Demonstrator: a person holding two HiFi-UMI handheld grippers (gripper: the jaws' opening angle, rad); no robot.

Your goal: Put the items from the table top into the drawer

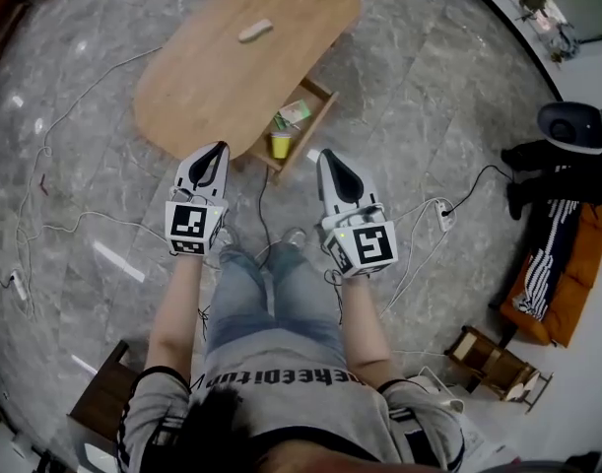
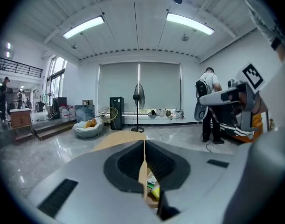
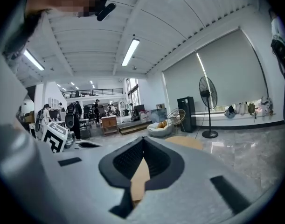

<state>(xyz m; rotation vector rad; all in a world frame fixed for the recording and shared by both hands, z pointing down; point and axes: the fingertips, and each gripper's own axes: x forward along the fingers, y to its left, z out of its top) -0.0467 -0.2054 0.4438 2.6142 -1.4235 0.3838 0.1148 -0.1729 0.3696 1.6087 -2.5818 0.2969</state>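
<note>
Our jaws are closed on both sides. The left gripper (image 1: pixel 218 152) has its pair meeting tip to tip with nothing between, and the right gripper (image 1: pixel 326 158) is pressed together the same way, empty. We hold both over the floor (image 1: pixel 429 116), short of the counter (image 1: pixel 212 87), which lies at twelve o'clock. At the counter's near edge the drawer (image 1: pixel 321 101) stands pulled open toward us, with a yellow cup (image 1: pixel 280 146) and a green packet (image 1: pixel 294 114) inside. A pale oblong item (image 1: pixel 255 31) rests alone on the counter top toward the far end, away from the side edges. Open floor surrounds the counter. Cables (image 1: pixel 74 227) trail at nine o'clock, and a power strip (image 1: pixel 444 215) lies at three.
</note>
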